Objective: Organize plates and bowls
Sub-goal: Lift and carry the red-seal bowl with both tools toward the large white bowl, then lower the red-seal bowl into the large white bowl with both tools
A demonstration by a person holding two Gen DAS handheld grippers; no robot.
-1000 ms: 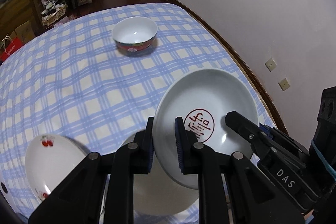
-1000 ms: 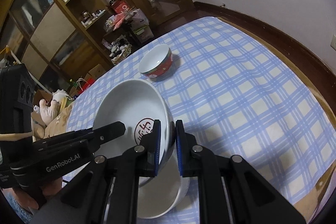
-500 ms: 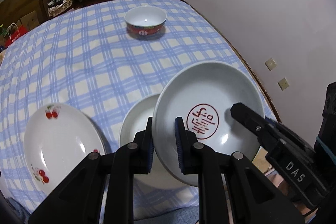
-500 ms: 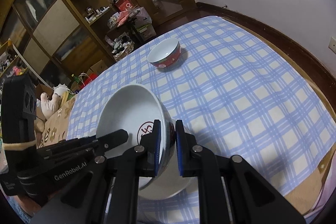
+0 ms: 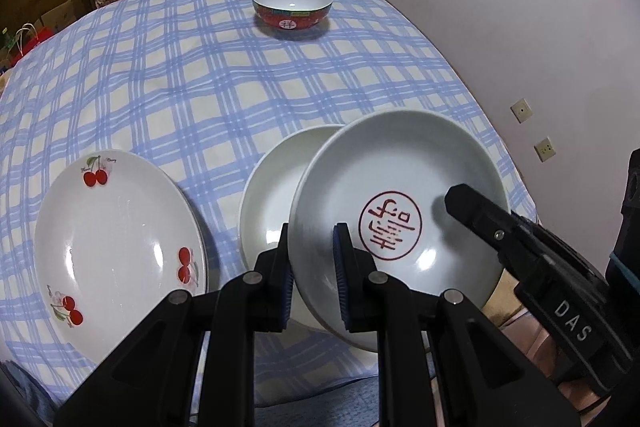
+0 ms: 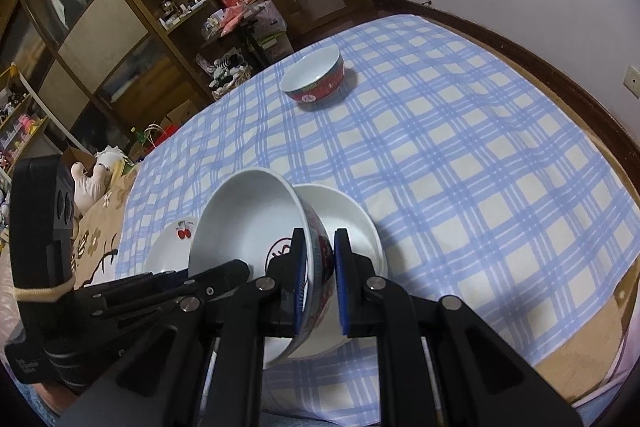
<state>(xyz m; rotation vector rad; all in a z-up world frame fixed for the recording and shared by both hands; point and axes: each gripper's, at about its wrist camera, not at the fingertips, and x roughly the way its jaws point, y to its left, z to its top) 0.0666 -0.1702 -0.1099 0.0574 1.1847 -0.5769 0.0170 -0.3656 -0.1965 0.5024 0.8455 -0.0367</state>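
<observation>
Left wrist: glossy round bowl (image 5: 400, 195) clamped, both tongs (image 5: 313, 263).

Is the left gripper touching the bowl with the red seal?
Touching. The left wrist view shows the left gripper pads clamped on the bowl with the red seal rim.

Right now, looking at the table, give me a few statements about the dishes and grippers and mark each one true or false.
1. Both grippers clamp the rim of the same bowl with the red seal. True: left gripper, right gripper.
2. The cherry plate is held in the air. False: it lies on the checked tablecloth.
3. A plain white dish sits just behind the held bowl. True.
4. The red bowl at the far end is upside down. False: it stands upright, open side up.
</observation>
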